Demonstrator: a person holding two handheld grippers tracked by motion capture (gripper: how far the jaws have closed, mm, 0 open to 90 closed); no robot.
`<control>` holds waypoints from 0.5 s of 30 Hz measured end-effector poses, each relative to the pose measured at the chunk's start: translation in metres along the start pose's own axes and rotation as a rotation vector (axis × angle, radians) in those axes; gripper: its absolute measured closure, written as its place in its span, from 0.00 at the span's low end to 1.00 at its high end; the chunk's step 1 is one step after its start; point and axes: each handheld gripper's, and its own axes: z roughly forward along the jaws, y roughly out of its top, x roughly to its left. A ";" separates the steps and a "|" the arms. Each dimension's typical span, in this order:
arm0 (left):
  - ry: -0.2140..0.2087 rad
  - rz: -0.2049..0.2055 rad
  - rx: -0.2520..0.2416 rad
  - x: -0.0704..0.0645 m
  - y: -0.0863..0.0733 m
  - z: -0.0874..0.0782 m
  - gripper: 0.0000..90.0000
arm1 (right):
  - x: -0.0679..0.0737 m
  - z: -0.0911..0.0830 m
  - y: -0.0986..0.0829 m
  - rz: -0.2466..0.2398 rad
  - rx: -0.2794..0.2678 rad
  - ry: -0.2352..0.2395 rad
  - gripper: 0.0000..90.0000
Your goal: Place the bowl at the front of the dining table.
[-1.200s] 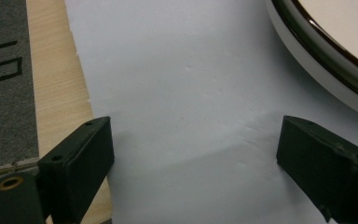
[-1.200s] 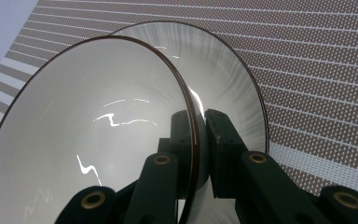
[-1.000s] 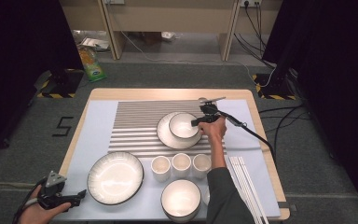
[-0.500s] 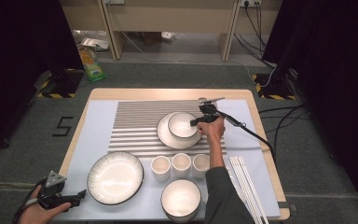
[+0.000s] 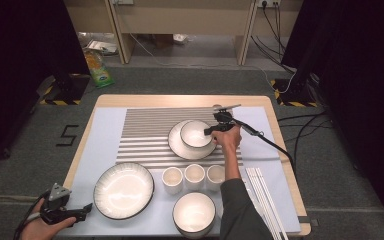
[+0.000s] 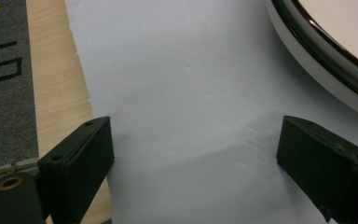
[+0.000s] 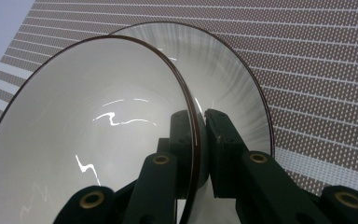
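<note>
Care matters here: our right gripper (image 7: 200, 140) pinches the rim of the small white dark-rimmed bowl (image 5: 196, 133) sitting on the round white plate (image 5: 180, 146), so we should lift it level, while our left gripper (image 6: 193, 154) hangs wide and empty.

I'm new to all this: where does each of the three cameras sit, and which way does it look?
High view: above the table, looking down; both hands show.
Left gripper view: on the left gripper, looking along open jaws at the mat.
Right gripper view: on the right gripper, jaws clamping the small bowl.
High and right views share that bowl.
</note>
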 end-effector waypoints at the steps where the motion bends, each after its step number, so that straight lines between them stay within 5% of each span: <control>1: 0.000 -0.001 0.000 0.000 0.000 0.000 0.11 | 0.000 0.000 0.000 -0.003 0.001 -0.002 0.90; 15: 0.001 0.001 0.000 0.000 0.000 0.000 0.11 | -0.002 -0.026 0.001 -0.011 -0.066 -0.002 0.79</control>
